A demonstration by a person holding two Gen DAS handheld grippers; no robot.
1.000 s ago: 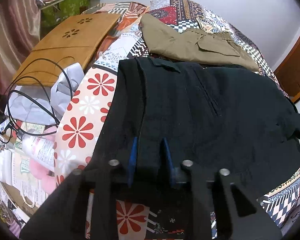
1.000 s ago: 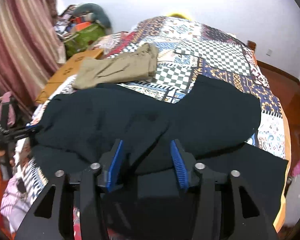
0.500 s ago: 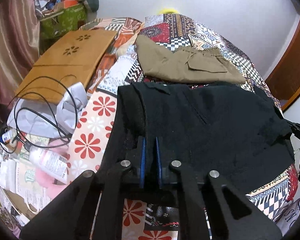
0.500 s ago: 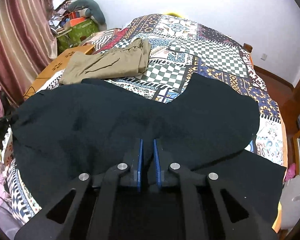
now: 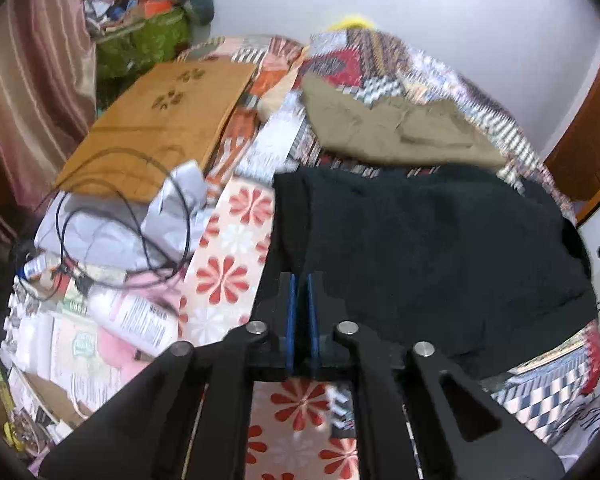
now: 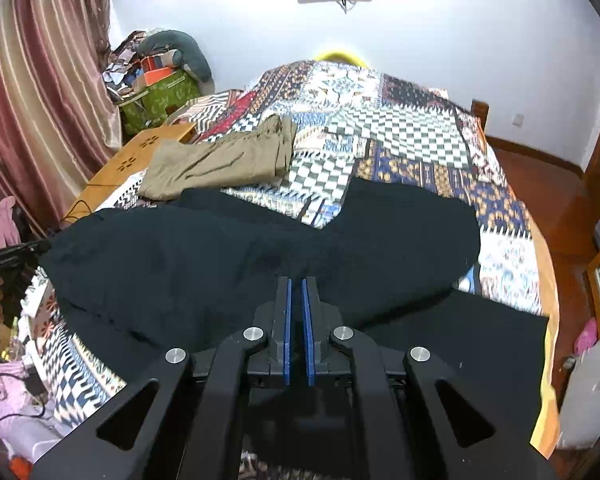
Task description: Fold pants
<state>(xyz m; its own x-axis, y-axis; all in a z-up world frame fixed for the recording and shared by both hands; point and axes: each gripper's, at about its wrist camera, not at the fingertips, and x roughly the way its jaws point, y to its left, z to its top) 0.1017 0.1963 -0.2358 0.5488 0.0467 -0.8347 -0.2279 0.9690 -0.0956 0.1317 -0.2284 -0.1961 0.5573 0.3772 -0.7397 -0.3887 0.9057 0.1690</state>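
Observation:
Black pants [image 5: 432, 248] [image 6: 228, 256] lie spread across the near part of a patchwork-quilt bed. In the left wrist view my left gripper [image 5: 300, 280] is shut on the near left edge of the black pants, dark cloth pinched between its blue pads. In the right wrist view my right gripper [image 6: 296, 284] is shut on the near edge of the same pants around the crotch, with one leg [image 6: 412, 228] curving away to the right. The far tip of the left gripper [image 6: 16, 254] shows at the left edge of that view, at the cloth's corner.
Folded khaki pants [image 5: 388, 128] [image 6: 220, 160] lie farther back on the quilt [image 6: 400, 136]. A wooden lap desk [image 5: 160, 120], cables, a white bottle [image 5: 132, 320] and papers clutter the left side. A curtain [image 6: 40, 100] hangs left; wooden floor [image 6: 540, 184] lies right.
Both grippers went from open to shut on the near edge of the black pants. Both have since lifted slightly, raising the cloth's edge off the quilt.

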